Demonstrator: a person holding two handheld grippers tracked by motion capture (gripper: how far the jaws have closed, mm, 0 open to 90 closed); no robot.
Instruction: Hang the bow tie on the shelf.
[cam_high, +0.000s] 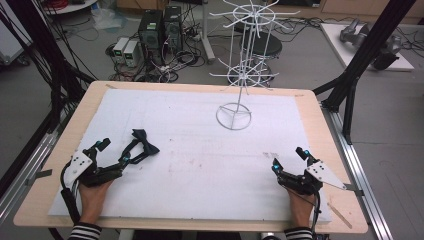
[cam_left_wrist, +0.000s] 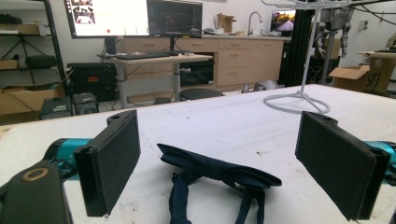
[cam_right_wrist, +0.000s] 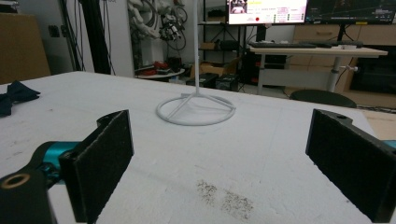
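Lower left of the high view, the left tool (cam_high: 114, 151) stands wide, jaws flanking a dark bow tie (cam_high: 141, 145) without touching. Lower right, the right tool (cam_high: 288, 159) is wide and empty. Bare white bench (cam_high: 200, 165) lies between them; a white wire rack (cam_high: 240, 70) stands upper centre.

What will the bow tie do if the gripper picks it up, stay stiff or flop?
Probably flop: the bow tie looks like soft cloth, and its strap lies limp on the table. It likely weighs little. The open left gripper should hold its thick knot without slipping.
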